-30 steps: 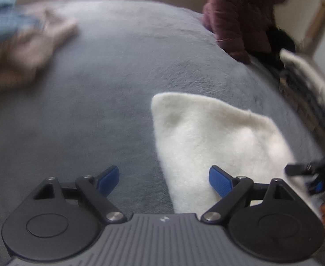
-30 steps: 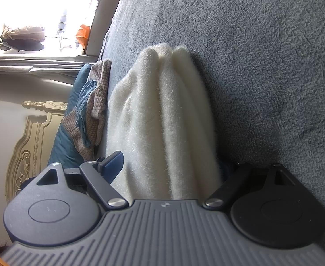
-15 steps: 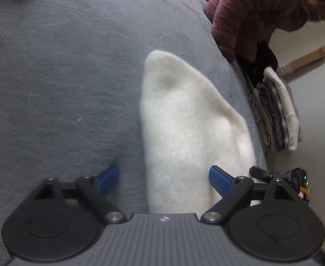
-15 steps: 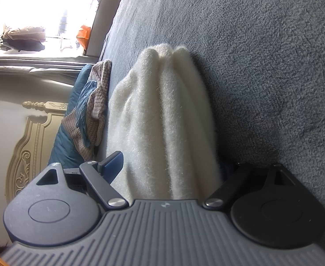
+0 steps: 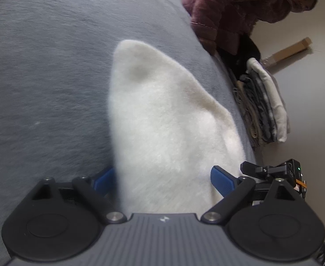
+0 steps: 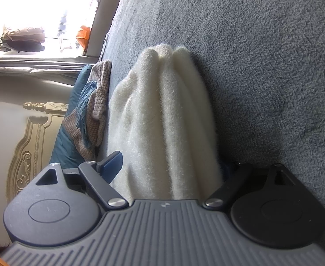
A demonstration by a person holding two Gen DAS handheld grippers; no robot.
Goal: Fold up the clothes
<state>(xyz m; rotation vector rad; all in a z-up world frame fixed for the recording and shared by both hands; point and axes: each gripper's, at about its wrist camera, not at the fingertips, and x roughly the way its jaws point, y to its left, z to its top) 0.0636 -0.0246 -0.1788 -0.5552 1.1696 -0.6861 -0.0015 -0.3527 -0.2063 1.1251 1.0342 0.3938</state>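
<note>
On grey fleece bedspread [image 5: 40, 77] | folded white garment [image 5: 162, 122] | carved headboard [image 6: 29, 146]

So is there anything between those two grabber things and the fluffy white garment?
Nothing visible. The folded white garment already lies between the open jaws of both the left gripper and the right gripper, on the grey blanket. The other clothes sit farther off.
</note>
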